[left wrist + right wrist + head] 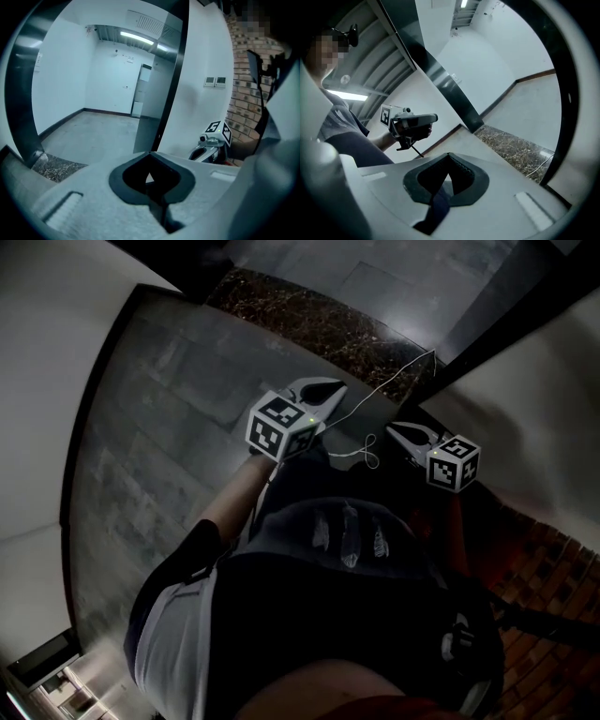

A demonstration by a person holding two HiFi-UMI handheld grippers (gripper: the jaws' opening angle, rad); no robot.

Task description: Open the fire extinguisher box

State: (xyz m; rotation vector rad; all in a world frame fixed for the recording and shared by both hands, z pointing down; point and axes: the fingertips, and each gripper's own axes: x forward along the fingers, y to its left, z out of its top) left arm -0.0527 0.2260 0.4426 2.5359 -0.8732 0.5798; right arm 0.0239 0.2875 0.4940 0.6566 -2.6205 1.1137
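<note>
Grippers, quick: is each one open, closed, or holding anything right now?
Left gripper: closed, nothing in it.
Right gripper: closed, nothing in it.

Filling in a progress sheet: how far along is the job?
Done: nothing visible; no fire extinguisher box shows in any view. In hand: the left hand-held gripper and the right hand-held gripper are both shut and empty, held out over the grey floor. Left: finding the box and opening it, so seemingly the whole job.
</note>
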